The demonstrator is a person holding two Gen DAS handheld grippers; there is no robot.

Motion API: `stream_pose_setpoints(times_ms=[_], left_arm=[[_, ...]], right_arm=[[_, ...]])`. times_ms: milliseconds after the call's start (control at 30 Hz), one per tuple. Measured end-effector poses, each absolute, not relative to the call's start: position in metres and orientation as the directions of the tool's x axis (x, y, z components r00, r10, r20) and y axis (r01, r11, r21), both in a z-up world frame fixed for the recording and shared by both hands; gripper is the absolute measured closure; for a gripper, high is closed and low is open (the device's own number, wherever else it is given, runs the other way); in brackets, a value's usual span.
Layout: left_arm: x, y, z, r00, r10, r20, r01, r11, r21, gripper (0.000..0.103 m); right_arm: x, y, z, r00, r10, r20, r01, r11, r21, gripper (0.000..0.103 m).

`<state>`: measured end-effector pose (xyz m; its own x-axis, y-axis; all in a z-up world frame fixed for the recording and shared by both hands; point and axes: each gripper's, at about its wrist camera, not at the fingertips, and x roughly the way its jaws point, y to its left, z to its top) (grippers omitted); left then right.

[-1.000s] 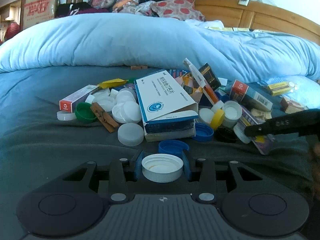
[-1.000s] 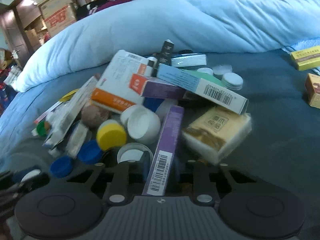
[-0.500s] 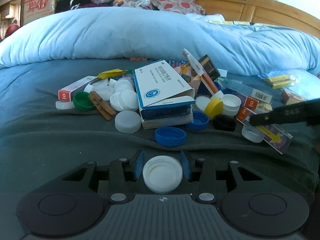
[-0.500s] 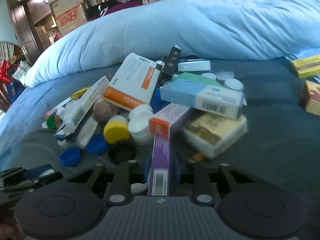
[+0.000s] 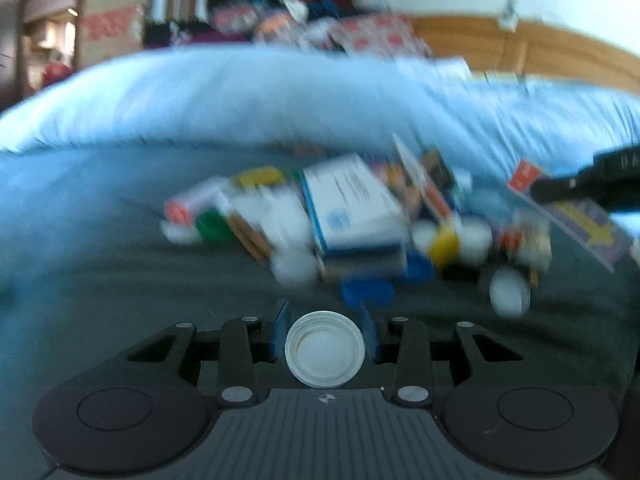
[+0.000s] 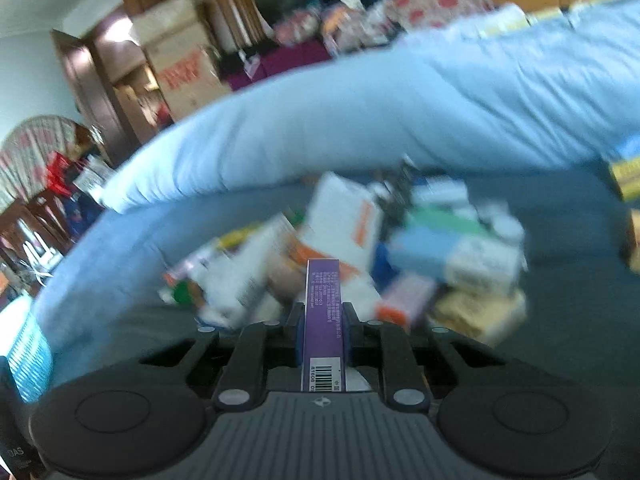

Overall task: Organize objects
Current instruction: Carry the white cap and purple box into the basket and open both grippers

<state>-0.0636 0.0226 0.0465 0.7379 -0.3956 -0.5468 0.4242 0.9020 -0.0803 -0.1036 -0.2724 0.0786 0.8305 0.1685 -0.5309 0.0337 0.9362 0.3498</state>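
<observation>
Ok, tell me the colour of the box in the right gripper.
Purple box, white barcode panel at its near end; clearest in the right wrist view.

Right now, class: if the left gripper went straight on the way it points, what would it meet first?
Probably the blue bottle cap lying just ahead of the left gripper, which holds a white cap. Blur makes depth uncertain; the blue-and-white box lies behind.

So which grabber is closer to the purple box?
Right. The right gripper is clamped on the purple box. The left gripper is off to the side holding a white cap, apart from that box.
</observation>
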Motion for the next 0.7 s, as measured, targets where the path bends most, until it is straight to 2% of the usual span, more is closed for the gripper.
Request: stream_pose_setpoints(times_ms=[200, 367, 533, 700], left_arm=[[-0.075, 0.084, 0.137, 0.885, -0.244, -0.397, 0.242, 0.969, -0.057, 0.065], [-0.108, 0.173, 0.196, 0.952, 0.024, -0.305, -0.027, 1.0, -0.006, 0.065], [-0.136, 0.261, 0.206, 0.91, 0.227, -0.346, -0.254, 0.967, -0.034, 0.065], [-0.156, 0.313, 0.199, 0.857, 0.313, -0.409, -0.362, 0.931, -0.044, 0.064]], right_arm=[[-0.076, -0.199, 0.138, 0.84, 0.336, -0.426, -0.206, 0.924, 0.321, 0.083], [-0.059, -0.093, 0.189, 0.777, 0.538, -0.327, -0.459, 0.839, 0.291, 0.083], [-0.058, 0.015, 0.228, 0.658, 0.696, -0.288, -0.633, 0.718, 0.288, 0.083], [-0.063, 0.105, 0.234, 0.545, 0.763, -0.347, -0.716, 0.639, 0.282, 0.083]])
